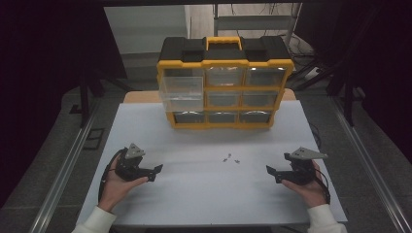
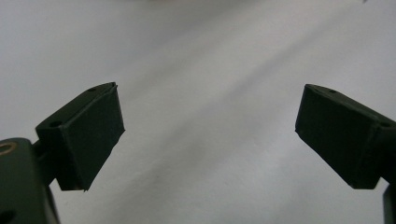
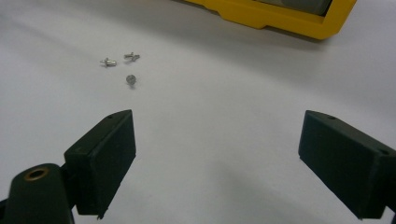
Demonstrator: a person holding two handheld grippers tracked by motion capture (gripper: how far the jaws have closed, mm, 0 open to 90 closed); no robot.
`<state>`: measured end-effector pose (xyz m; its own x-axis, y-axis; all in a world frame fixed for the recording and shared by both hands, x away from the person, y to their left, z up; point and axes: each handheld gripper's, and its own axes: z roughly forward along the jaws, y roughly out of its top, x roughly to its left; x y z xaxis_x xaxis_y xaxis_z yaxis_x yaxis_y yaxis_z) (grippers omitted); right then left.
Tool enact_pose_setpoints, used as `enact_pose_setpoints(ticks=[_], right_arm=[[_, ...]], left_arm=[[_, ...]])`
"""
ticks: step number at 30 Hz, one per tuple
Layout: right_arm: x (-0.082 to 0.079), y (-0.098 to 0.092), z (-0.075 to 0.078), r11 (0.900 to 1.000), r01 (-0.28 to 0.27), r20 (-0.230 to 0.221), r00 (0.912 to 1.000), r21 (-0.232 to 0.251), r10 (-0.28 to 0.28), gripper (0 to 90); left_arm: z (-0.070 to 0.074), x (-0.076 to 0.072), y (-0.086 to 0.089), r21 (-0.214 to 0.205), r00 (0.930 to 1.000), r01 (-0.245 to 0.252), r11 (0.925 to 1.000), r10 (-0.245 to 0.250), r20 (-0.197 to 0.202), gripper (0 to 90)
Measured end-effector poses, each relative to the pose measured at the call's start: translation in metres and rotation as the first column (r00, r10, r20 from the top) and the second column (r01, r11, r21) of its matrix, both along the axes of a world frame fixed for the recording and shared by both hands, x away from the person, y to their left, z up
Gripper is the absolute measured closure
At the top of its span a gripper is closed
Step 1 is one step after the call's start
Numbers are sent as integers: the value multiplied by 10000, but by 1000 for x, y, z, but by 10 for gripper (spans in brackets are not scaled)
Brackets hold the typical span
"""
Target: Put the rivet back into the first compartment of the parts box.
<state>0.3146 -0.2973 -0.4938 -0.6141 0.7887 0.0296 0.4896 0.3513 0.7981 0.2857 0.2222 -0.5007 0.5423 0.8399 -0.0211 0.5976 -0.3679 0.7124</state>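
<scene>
I hold the left gripper (image 1: 156,173) near the tabletop's (image 1: 204,204) left edge, jaws spread, nothing between them. Three small screws (image 1: 230,158) lie mid-tabletop. The yellow drawer organizer (image 1: 225,82) stands at the far edge, upper-left drawer (image 1: 181,90) pulled out. The right gripper (image 1: 272,174), near the right edge, jaws spread, empty.

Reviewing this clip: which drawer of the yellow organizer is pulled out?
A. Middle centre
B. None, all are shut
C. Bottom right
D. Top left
D: in the high view the clear top-left drawer juts forward from the organizer toward the person, while the other drawers sit flush in the yellow frame.
</scene>
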Motion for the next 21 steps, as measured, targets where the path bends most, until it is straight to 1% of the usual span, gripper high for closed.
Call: enact_pose_setpoints(ticks=[4, 7, 10, 11, 14, 15, 17, 21], right_arm=[[-1, -1, 0, 10000, 1, -33, 10000, -51, -2, 123], [0, -1, 0, 9999, 45, -54, 10000, -98, -46, 128], [0, -1, 0, 9999, 66, -49, 10000, -115, -67, 130], [0, -1, 0, 9999, 65, -44, 10000, -135, -66, 130], [0, 0, 1, 9998, 31, -25, 10000, -182, -31, 131], [-1, 0, 2, 9996, -34, -11, 10000, -288, 33, 131], [-3, 0, 3, 9995, -20, 16, 10000, -317, 20, 132], [-3, 0, 6, 9995, 8, 57, 10000, -314, -7, 125]], left_arm=[[0, 0, 0, 37, 10000, 24, 10000, -24, -28, 86], [1, -1, 2, -60, 10000, -71, 10000, 71, 33, 85], [1, -3, 3, -76, 9999, -110, 9999, 110, 60, 85], [2, -4, 3, -23, 9999, -112, 9999, 112, 89, 84], [1, -5, 2, 15, 9999, -56, 10000, 56, 96, 83], [0, -5, 0, 73, 10000, 15, 10000, -16, 69, 83], [0, -5, -2, 152, 9999, 153, 9998, -153, 17, 80], [2, -6, -4, -13, 9996, 266, 9996, -266, -48, 80]])
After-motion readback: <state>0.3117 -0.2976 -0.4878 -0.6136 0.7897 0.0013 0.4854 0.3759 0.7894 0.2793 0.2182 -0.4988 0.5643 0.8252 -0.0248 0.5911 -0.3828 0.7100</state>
